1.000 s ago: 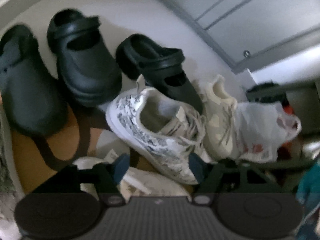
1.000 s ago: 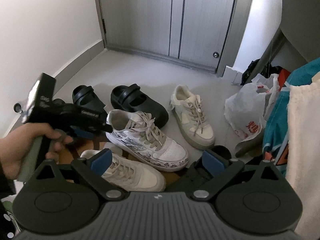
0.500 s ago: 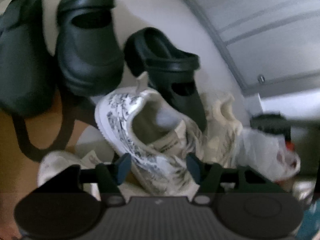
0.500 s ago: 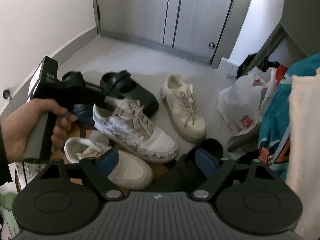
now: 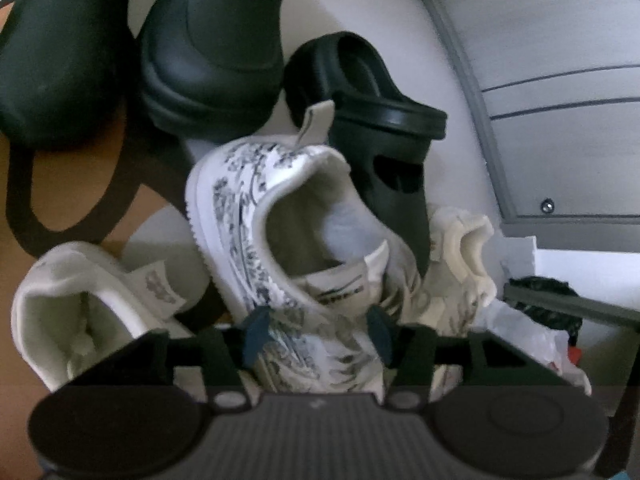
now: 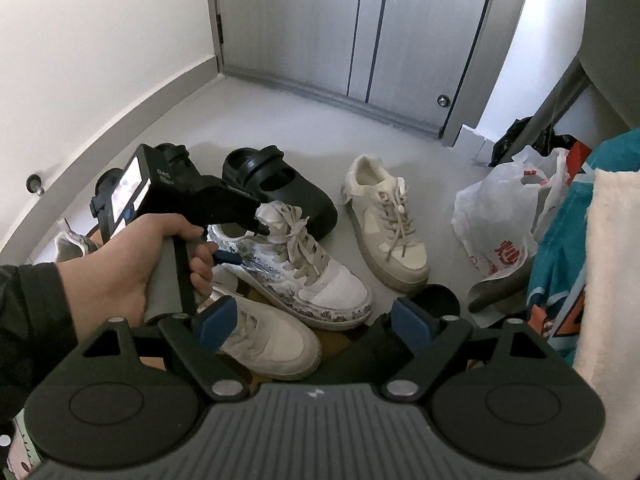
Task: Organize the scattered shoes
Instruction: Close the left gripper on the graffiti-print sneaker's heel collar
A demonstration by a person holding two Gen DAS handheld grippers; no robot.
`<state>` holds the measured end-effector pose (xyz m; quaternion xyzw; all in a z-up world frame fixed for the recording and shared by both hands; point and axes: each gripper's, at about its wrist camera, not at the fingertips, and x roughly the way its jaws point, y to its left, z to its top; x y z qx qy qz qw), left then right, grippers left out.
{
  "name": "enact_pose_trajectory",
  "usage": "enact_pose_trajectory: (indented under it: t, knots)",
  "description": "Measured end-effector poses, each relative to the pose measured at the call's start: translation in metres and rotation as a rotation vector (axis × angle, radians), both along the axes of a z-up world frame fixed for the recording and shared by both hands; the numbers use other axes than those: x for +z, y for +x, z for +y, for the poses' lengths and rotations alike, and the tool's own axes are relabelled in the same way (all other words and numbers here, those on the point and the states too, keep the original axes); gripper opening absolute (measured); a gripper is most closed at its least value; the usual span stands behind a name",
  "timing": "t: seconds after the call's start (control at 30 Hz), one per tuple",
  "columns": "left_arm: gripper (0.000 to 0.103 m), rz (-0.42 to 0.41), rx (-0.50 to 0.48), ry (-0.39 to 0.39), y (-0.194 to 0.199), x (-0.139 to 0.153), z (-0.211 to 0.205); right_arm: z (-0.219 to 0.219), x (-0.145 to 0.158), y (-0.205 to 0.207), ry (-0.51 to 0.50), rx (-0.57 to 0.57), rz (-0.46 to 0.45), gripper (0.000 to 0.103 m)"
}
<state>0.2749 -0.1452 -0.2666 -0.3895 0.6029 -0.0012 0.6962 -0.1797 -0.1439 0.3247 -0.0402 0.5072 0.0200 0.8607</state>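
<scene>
Squinting at the left wrist view, it's soft and dim, and two dark clogs (image 5: pixel 208 52) get cut off by the top edge. The left gripper (image 5: pixel 316 338) has its blue pads either side of the patterned white sneaker (image 5: pixel 280 240) mid-frame, but whether they actually pinch it or just straddle it, can't tell. In the right wrist view that gripper (image 6: pixel 240 242) is held by a hand (image 6: pixel 132 264) at left centre, which blocks the sneaker's (image 6: pixel 316 276) heel.

Floor (image 6: pixel 312 128) is pale grey, with a grey door (image 6: pixel 360 28) across the top and a white wall on the upper left.

The right gripper (image 6: pixel 316 326) sits spread wide at the bottom, holding nothing. Under its left pad is a plain white sneaker (image 6: pixel 272 344). A black clog (image 6: pixel 280 188) lies touching behind the patterned one, a cream sneaker (image 6: pixel 384 224) sits alone right of centre, and a white plastic bag (image 6: pixel 500 220) slumps on the right by some teal fabric (image 6: pixel 560 248).
</scene>
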Motion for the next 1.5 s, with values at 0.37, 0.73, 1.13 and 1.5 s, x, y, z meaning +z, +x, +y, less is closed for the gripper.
enact_pose_trajectory:
  t: [0.37, 0.73, 1.13, 1.5]
  knots:
    - [0.054, -0.018, -0.022, 0.058, 0.001, -0.012, -0.008, -0.007, -0.003, 0.002, -0.021, -0.001, 0.032, 0.088]
    - [0.041, -0.026, -0.014, -0.001, -0.010, -0.009, 0.005, 0.004, 0.000, -0.002, -0.031, 0.056, 0.023, 0.088]
    - [0.020, -0.117, -0.112, -0.007, -0.012, 0.016, 0.001, 0.005, 0.007, -0.005, -0.015, 0.065, 0.004, 0.088]
    - [0.020, -0.200, -0.176, 0.006, -0.002, 0.062, 0.016, 0.005, 0.011, -0.007, 0.019, 0.065, -0.002, 0.088]
